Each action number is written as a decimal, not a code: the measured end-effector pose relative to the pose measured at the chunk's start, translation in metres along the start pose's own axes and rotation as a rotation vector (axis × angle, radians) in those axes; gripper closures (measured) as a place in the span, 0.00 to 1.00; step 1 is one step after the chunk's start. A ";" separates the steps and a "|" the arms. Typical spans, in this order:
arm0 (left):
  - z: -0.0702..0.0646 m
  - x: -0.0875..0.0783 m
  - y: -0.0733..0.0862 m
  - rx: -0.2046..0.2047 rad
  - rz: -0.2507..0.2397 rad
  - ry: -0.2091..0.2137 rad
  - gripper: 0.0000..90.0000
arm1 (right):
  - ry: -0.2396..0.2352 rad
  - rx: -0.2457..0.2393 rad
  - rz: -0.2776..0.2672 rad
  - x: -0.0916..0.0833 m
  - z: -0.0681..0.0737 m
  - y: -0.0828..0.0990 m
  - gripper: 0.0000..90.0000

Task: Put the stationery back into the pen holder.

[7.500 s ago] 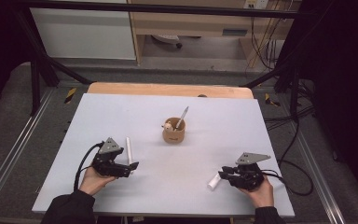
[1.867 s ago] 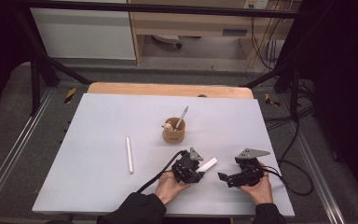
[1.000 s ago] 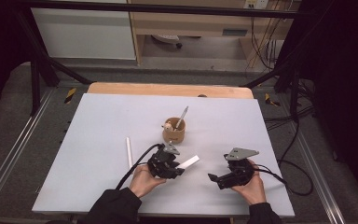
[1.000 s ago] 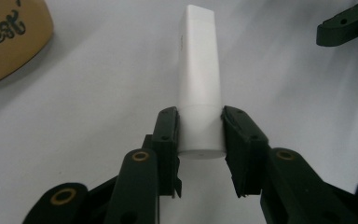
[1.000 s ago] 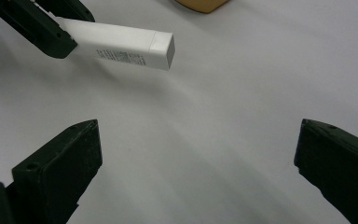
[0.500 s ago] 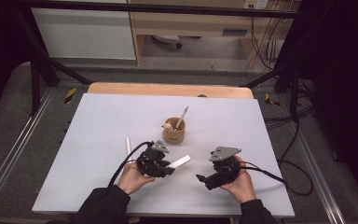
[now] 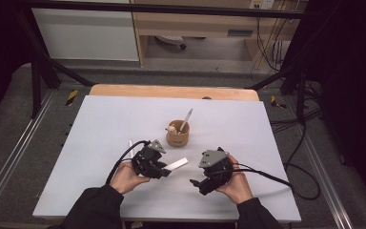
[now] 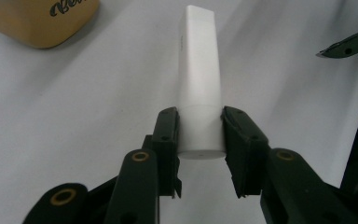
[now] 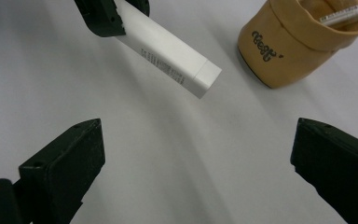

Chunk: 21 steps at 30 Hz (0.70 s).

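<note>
White tube (image 8: 198,70): we hold it by one end between the pads of our left gripper (image 7: 164,170), clamped on both sides, its capped end sticking out above the table (image 7: 100,124) toward our right gripper (image 7: 196,183). Our right gripper stands wide with nothing between its jaws, near the tube's free end but apart from it. Just beyond the tube sits a tan cup (image 7: 177,136) with a slim stick (image 7: 186,119) leaning in it. Beside our left hand (image 7: 124,176) lies another white stick (image 7: 131,144) on the table.
</note>
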<state>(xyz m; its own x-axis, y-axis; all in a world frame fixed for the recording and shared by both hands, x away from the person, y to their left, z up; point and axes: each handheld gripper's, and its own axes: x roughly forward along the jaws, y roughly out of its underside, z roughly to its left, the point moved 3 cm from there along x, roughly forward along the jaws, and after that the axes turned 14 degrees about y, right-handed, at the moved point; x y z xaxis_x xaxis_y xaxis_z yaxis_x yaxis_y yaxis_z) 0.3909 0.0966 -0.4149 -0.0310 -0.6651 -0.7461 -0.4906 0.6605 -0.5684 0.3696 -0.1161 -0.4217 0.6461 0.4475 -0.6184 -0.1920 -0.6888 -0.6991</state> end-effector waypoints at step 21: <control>-0.005 0.001 -0.011 0.023 0.069 0.016 0.74 | 0.044 -0.262 -0.033 0.004 0.020 -0.020 0.15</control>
<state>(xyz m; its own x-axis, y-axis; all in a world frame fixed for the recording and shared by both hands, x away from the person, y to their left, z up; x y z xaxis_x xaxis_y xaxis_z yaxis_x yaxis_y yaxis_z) 0.3923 0.0873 -0.4077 -0.0782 -0.6228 -0.7784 -0.4668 0.7128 -0.5235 0.3610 -0.0894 -0.4174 0.6817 0.4503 -0.5766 0.0235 -0.8011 -0.5980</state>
